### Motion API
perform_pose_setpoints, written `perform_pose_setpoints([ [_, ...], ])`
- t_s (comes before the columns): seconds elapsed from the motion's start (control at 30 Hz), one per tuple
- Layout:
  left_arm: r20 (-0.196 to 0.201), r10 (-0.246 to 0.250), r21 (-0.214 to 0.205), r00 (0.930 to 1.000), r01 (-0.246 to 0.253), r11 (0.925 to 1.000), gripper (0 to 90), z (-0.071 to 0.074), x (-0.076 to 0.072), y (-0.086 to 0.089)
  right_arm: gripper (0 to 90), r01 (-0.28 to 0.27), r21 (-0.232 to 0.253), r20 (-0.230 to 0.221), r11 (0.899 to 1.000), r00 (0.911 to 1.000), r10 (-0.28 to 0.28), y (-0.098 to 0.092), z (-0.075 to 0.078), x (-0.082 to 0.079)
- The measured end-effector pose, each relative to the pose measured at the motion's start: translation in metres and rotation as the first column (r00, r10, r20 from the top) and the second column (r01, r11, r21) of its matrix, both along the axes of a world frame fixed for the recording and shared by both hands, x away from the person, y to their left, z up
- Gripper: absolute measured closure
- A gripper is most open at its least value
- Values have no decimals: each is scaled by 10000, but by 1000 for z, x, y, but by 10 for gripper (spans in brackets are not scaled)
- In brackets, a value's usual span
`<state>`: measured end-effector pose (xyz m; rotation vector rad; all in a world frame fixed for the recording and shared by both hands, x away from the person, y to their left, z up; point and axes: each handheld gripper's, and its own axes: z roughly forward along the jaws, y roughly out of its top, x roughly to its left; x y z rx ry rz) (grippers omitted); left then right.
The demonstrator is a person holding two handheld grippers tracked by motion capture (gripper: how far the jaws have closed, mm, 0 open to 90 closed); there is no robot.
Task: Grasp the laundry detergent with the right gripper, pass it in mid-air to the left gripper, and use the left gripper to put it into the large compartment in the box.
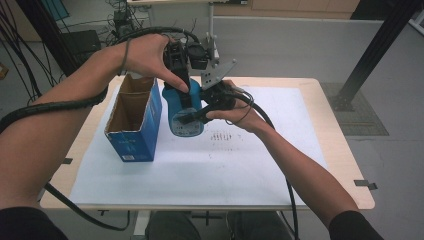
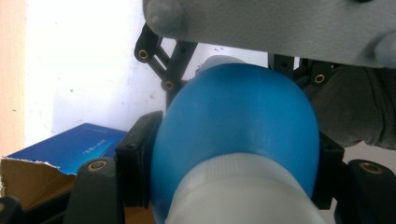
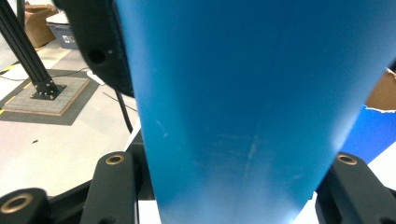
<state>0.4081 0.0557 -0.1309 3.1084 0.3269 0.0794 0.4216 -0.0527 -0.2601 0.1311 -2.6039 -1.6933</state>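
Note:
A blue bottle (image 1: 181, 126) with a white cap (image 2: 243, 191) is held upright above the white sheet, just right of the box. My left gripper (image 1: 183, 95) comes down from above and is shut on the bottle's rounded top (image 2: 238, 116), one black pad (image 2: 137, 165) pressing on each side. My right gripper (image 1: 194, 116) reaches in from the right and is shut on the bottle's body (image 3: 243, 102), which sits between its two black jaws. In the left gripper view the right gripper's grey plate (image 2: 261, 25) hangs across the top.
An open blue cardboard box (image 1: 134, 116) with a torn brown flap stands on the white sheet (image 1: 240, 165), close to the left of the bottle. Both forearms and their cables reach over the table. A black frame post (image 1: 372, 55) stands at the back right.

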Motion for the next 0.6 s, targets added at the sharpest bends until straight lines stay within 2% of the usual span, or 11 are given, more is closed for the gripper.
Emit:
perform_pose_setpoints([
  [0.1, -17, -34, 123, 10000, 34, 9999, 359, 0, -1, -1, 444, -25, -28, 18, 10000, 10000, 25, 1, 0, -1],
  [0.6, 20, -37, 136, 10000, 36, 9999, 365, -2, -1, -3, 444, -3, -113, 123, 9999, 9999, 5, 0, -1, -1],
])
